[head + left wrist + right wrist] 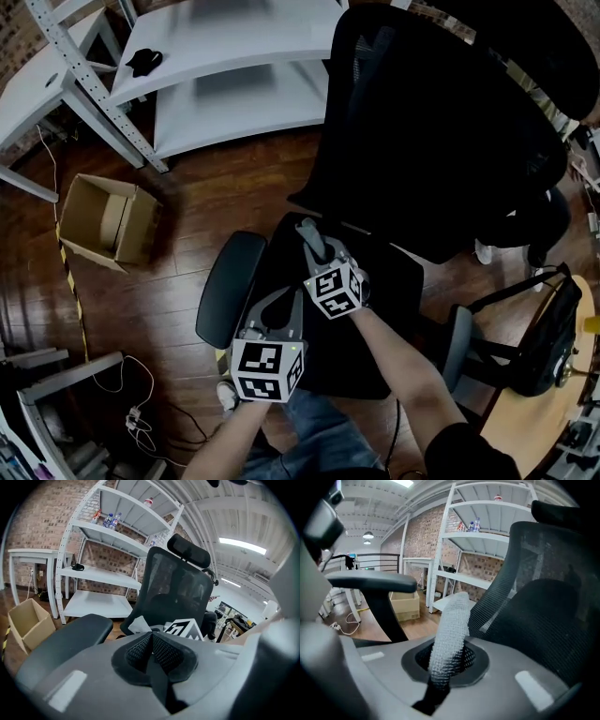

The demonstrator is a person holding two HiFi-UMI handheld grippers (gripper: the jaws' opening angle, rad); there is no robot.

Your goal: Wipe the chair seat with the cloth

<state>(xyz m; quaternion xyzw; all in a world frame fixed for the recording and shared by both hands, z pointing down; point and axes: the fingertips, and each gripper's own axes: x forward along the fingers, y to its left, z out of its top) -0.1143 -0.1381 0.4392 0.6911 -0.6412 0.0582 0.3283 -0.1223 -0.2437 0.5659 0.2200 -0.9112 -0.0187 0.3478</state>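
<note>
Over the chair seat (398,300), both tools hover close together near its front half, and the right hand-held gripper (325,262) is the one that matters: its jaws are clamped on the cloth (451,625), a pale, knobbly strip that sticks out past the fingertips. The strip's long axis runs along the jaws, pointing across the seat toward the backrest (441,122). The seat surface lies directly below and ahead of that cloth; whether the fabric touches the seat yet cannot be told in the dark head view. The left hand-held gripper (152,649) has its jaws pressed together with nothing between them, and it sits nearer the person, just beside the left armrest (230,286) at the seat's front edge. Since the right side carries the cloth and reaches further onto the seat, the wipe likely calls for lowering that end flat and sweeping it across, strip laid broadside to the stroke.
</note>
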